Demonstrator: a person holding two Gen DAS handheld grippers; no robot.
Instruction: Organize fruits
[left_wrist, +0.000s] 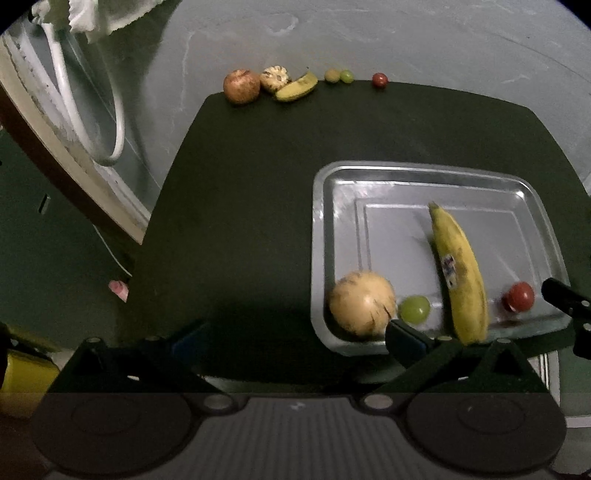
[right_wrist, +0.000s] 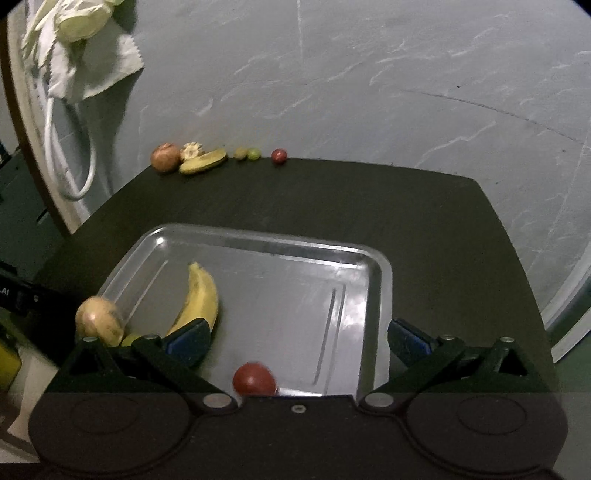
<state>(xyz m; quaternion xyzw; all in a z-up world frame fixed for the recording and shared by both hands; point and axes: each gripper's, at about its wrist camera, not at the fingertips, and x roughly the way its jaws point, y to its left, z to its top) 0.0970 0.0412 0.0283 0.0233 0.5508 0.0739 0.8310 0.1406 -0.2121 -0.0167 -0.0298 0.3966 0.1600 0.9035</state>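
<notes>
The right gripper (right_wrist: 297, 339) hangs low over the near end of the metal tray (right_wrist: 373, 266), its jaws spread wide and holding nothing, and the small red fruit (right_wrist: 254, 379) lies almost straight below it, at about six o'clock from the gap between the fingers and just inside the tray's near rim. That is the relation the next move probably turns on: the fruit is round, so it has no long axis to line up with, and the right claw is clearly the nearer one. The left gripper (left_wrist: 295, 339) is also spread and empty, hovering over the dark table (left_wrist: 240, 184) just off the tray's left edge, with its right finger overlapping the near rim beside the pale round fruit (left_wrist: 362, 303) and the green grape (left_wrist: 415, 308). In the left wrist view the banana (left_wrist: 460, 273) lies on the tray with its long axis running from twelve to six o'clock, between the grape and the red fruit. Along the far table edge, at twelve o'clock, a row stands against the wall: an apple (left_wrist: 241, 85), a scaly pale fruit (left_wrist: 274, 77), a smaller banana (left_wrist: 297, 88), two small greenish fruits and another red one (left_wrist: 379, 79). The far half of the tray is bare, and the table between tray and row is open, so there is free room to carry things forward.
</notes>
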